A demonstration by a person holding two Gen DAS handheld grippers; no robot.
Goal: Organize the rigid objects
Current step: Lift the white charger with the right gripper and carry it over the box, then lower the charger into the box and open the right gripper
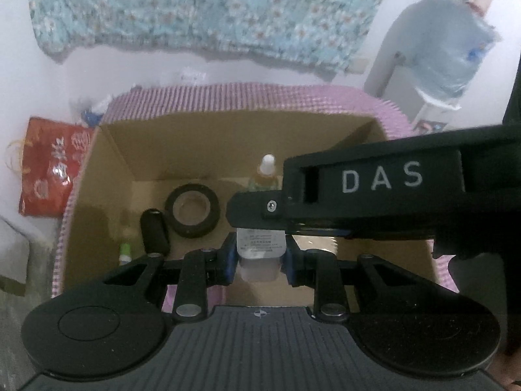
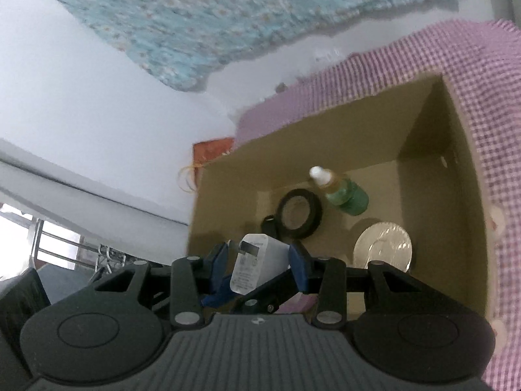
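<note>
A white charger block (image 1: 260,254) sits between the blue pads of my left gripper (image 1: 260,259), above an open cardboard box (image 1: 117,156). My right gripper (image 2: 260,265) crosses over it in the left wrist view; its pads also stand on either side of the charger (image 2: 254,265). Which gripper bears the charger I cannot tell. In the box lie a black tape roll (image 1: 192,210), a black cylinder (image 1: 154,233), a green bottle with a white cap (image 2: 342,192) and a silver round lid (image 2: 384,249).
The box rests on a pink checked cloth (image 2: 488,97). A red packet (image 1: 52,169) lies left of the box. A floral blue cloth (image 1: 202,9) hangs on the white wall behind. A water bottle (image 1: 446,45) stands at the far right.
</note>
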